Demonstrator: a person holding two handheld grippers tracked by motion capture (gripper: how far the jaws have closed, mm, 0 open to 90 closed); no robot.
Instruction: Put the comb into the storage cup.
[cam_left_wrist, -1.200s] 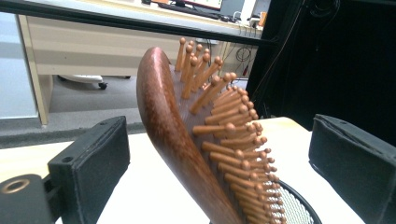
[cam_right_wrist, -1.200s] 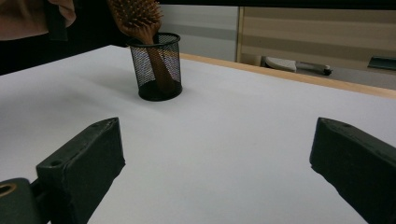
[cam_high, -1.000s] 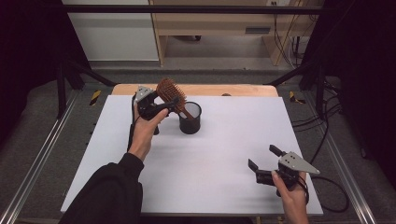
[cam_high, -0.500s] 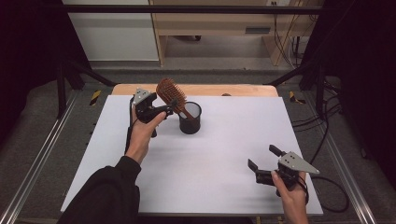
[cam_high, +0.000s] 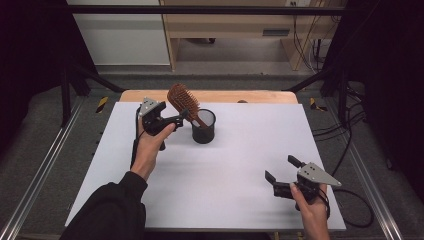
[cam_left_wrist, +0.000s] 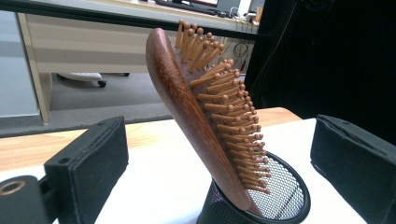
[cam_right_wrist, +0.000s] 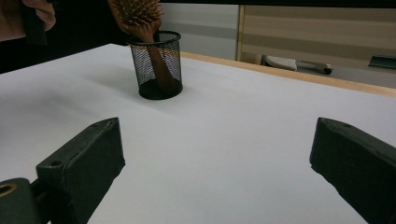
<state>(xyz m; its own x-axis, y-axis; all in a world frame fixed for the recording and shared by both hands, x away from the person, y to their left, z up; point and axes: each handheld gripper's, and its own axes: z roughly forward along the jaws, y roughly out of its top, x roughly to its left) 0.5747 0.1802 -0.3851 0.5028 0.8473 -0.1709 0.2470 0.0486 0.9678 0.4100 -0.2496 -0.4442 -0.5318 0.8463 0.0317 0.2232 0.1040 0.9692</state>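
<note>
Hairbrush (cam_high: 183, 100) — wooden, standing handle-down in a black mesh cup (cam_high: 203, 127), head leaning out toward 10 o'clock over the rim. The lean looks like the result of a long brush in a short cup: the handle foot braces against the bottom, the neck rests on the rim. In the left tool view the brush (cam_left_wrist: 205, 116) shows its smooth back at left and its pins pointing right, with the cup (cam_left_wrist: 261, 198) at the lower edge.

Cup sits on the white bench (cam_high: 240, 165) at about 12 o'clock of the sheet, a little left of centre, near the far wooden edge.

Left tool (cam_high: 176, 119) is at 9 o'clock of the cup, level with the brush neck. Its jaws stand wide apart — one to each side of the brush head, neither touching it as far as its own view shows. Judged: the brush is free in the cup, and the open jaws bracket it either for a release or a fresh grip; which one cannot be told.

Right tool (cam_high: 281, 175) rests low at 4 o'clock, well apart from the cup, jaws spread and empty, pointed across bare bench toward the cup (cam_right_wrist: 156, 65). Likely parked out of the way, since the work needs one hand.
</note>
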